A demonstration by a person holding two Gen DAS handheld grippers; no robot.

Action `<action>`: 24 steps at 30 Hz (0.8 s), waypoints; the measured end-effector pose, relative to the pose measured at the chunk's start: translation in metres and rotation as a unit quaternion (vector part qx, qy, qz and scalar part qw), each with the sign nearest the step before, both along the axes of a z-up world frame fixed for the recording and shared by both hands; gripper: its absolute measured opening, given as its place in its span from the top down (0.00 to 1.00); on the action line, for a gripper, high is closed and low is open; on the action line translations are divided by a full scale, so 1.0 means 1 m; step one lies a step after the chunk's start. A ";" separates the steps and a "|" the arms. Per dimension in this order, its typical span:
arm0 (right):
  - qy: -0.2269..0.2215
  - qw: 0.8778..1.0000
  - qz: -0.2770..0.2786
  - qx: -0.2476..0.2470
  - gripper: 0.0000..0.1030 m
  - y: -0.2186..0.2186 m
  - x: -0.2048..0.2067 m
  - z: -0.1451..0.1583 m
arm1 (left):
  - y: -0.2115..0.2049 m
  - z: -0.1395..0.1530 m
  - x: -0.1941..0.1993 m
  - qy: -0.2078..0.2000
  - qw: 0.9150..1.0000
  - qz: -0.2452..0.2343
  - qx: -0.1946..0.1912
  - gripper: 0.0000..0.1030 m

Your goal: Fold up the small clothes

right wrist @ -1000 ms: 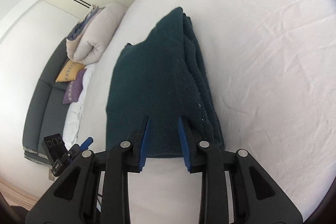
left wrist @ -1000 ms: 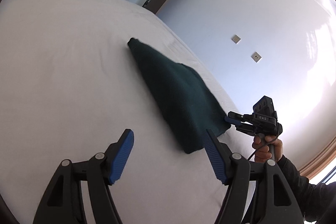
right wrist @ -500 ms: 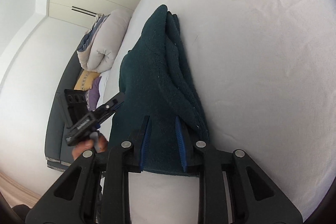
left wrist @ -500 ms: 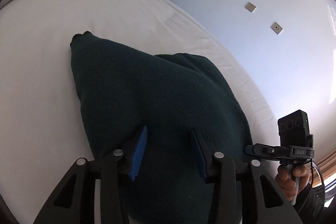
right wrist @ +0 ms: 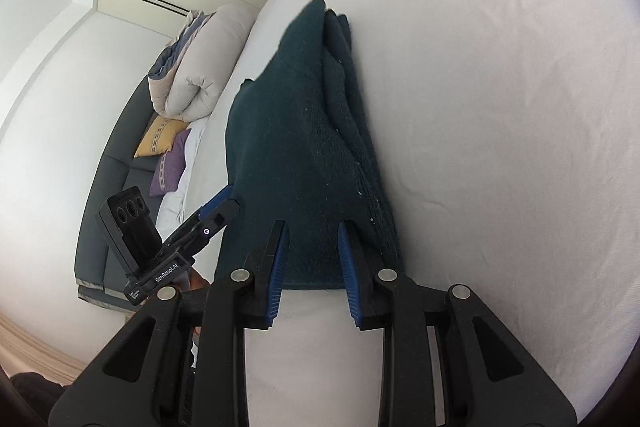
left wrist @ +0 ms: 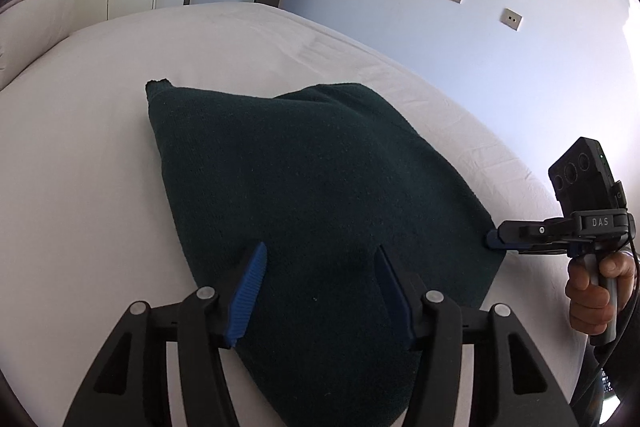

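Pinching the garment's (right wrist: 304, 147) near edge, right hand-held gripper (right wrist: 312, 251); left (left wrist: 320, 279) just reopened.

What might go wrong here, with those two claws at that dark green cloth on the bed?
The right claw pinches only the near hem of the dark green cloth, so the hem may slip out.

The left claw has just been opening over the cloth and grips nothing; one-sided pulling could skew the fold.

The stacked layers along the cloth's edge look loose and might slide apart on the white bed.

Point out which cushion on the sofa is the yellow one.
The yellow cushion sits nearer the rolled duvet; the purple cushion lies just below it.
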State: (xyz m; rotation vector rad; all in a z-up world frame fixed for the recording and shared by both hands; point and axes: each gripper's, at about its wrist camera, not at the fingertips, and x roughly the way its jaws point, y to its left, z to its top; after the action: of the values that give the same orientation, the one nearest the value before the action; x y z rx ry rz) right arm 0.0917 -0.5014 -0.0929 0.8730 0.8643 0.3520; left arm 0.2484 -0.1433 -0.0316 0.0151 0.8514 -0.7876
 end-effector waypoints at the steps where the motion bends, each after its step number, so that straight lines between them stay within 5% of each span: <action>1: -0.014 1.000 -0.007 -0.008 0.74 -0.002 -0.005 0.012 | 0.004 0.007 0.000 0.000 1.000 0.005 -0.012 0.43; 3: -0.039 0.999 -0.022 -0.018 0.49 -0.010 -0.012 0.033 | 0.016 0.024 -0.002 -0.019 0.999 0.019 -0.036 0.38; 4: -0.045 0.998 -0.037 -0.027 0.21 -0.014 -0.013 0.041 | 0.023 0.030 -0.003 -0.031 0.998 0.030 -0.047 0.31; 5: -0.051 0.996 -0.055 -0.040 0.13 -0.018 -0.009 0.047 | 0.031 0.034 -0.001 -0.037 0.997 0.045 -0.056 0.15; 7: -0.049 0.996 -0.059 -0.051 0.13 -0.023 0.004 0.055 | 0.041 0.031 0.014 -0.017 0.995 0.070 -0.068 0.09; 10: -0.012 0.998 -0.052 -0.039 0.13 -0.026 0.033 0.051 | 0.049 0.004 0.043 0.076 0.990 0.085 -0.079 0.11; 15: 0.080 0.997 0.001 -0.019 0.15 -0.013 0.110 0.013 | 0.036 -0.033 0.073 0.204 0.970 0.071 -0.111 0.19; 18: 0.104 0.994 0.028 -0.035 0.20 -0.002 0.135 0.001 | 0.019 -0.037 0.079 0.199 0.975 0.065 -0.081 0.23; 24: 0.129 0.983 0.079 -0.107 0.26 0.023 0.165 0.003 | 0.007 -0.041 0.094 0.233 0.967 0.072 -0.072 0.39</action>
State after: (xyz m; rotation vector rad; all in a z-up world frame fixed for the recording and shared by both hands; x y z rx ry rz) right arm 0.2564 -0.4786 -0.0894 0.6587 1.1932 0.2804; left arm 0.3426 -0.1363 -0.0726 -0.3695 1.2215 -0.7244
